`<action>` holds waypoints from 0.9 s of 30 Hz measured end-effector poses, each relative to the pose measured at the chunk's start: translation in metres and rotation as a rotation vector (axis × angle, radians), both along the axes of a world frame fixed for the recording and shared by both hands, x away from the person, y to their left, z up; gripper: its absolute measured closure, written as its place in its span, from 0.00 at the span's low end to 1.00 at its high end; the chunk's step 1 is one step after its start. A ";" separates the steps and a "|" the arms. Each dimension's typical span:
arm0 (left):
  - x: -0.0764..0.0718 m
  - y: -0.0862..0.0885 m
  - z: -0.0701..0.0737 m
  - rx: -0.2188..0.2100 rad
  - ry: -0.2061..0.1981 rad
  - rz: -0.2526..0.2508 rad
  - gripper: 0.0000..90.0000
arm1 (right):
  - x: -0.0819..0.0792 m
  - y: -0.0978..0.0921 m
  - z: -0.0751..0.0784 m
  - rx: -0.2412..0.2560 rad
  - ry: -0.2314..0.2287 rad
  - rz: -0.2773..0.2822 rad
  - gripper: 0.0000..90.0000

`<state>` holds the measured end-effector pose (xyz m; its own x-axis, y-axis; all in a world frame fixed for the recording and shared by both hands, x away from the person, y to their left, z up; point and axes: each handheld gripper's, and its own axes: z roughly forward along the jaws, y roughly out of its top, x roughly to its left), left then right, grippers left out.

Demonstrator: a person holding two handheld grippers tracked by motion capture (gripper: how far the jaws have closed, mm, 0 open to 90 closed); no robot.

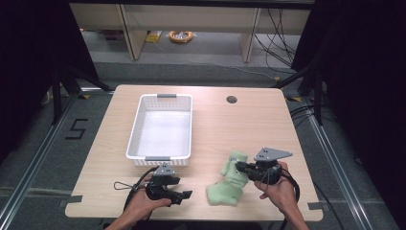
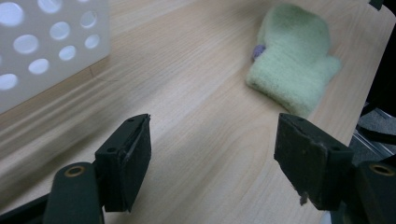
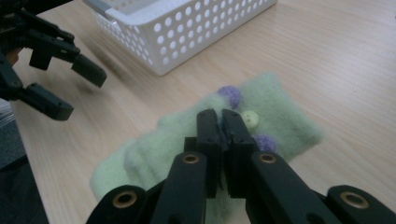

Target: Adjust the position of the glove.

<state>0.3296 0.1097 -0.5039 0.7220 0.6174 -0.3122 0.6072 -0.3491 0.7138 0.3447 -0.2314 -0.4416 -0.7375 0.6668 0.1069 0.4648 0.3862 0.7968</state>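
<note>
Counter of pale wood grain fills the middle of the high view, with a small round hole near its upper right edge. White basket with rows of round holes in its walls and grey handles at both short ends sits left of centre in that view; its inside is bare.

Green mitten lies flat on the counter in the lower right of the high view, right of the basket and near the counter's front edge. It is fuzzy knitted wool in a light mint shade, rumpled, with its thumb sticking out to one side. In the right tool view it carries a pale green button and two small purple pompoms close to the button.

Right tool, held by the right hand at the lower right of the high view, rests on the mitten's upper end; its jaws are pressed together and pinch the wool just beside the button.

Left tool, held by the left hand at the lower left of the high view, hovers over bare counter in front of the basket, well apart from the mitten, its jaws spread wide and holding nothing.
</note>
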 end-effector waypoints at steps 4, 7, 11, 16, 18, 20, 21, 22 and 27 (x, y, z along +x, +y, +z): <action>0.001 0.002 0.001 -0.002 0.001 0.013 0.28 | -0.009 0.001 -0.006 -0.002 0.001 0.036 0.97; 0.002 0.002 0.001 -0.002 0.000 0.014 0.28 | -0.016 0.005 -0.007 0.005 0.023 0.040 0.97; 0.003 0.002 0.000 -0.004 0.001 0.013 0.28 | -0.019 0.011 -0.011 -0.013 -0.001 0.095 0.97; 0.003 0.002 0.000 -0.003 0.002 0.025 0.28 | -0.020 0.024 -0.019 -0.043 0.007 0.158 0.97; 0.004 0.003 0.000 -0.004 0.004 0.023 0.28 | -0.021 0.026 -0.020 -0.049 0.014 0.153 0.97; 0.004 0.002 0.000 -0.002 0.002 0.024 0.28 | -0.021 0.030 -0.024 -0.060 0.026 0.171 0.97; 0.004 0.002 0.000 -0.002 0.002 0.024 0.28 | -0.021 0.030 -0.024 -0.060 0.026 0.171 0.97; 0.004 0.002 0.000 0.001 -0.001 0.019 0.28 | -0.022 0.030 -0.025 -0.067 0.032 0.172 0.97; 0.004 -0.001 0.000 0.003 -0.009 0.023 0.28 | -0.022 0.034 -0.033 -0.091 0.037 0.197 0.97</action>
<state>0.3334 0.1090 -0.5042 0.7106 0.6345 -0.3041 0.6084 -0.3371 0.7184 0.3231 -0.1979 -0.4750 -0.8512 0.5183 0.0819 0.4011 0.5421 0.7384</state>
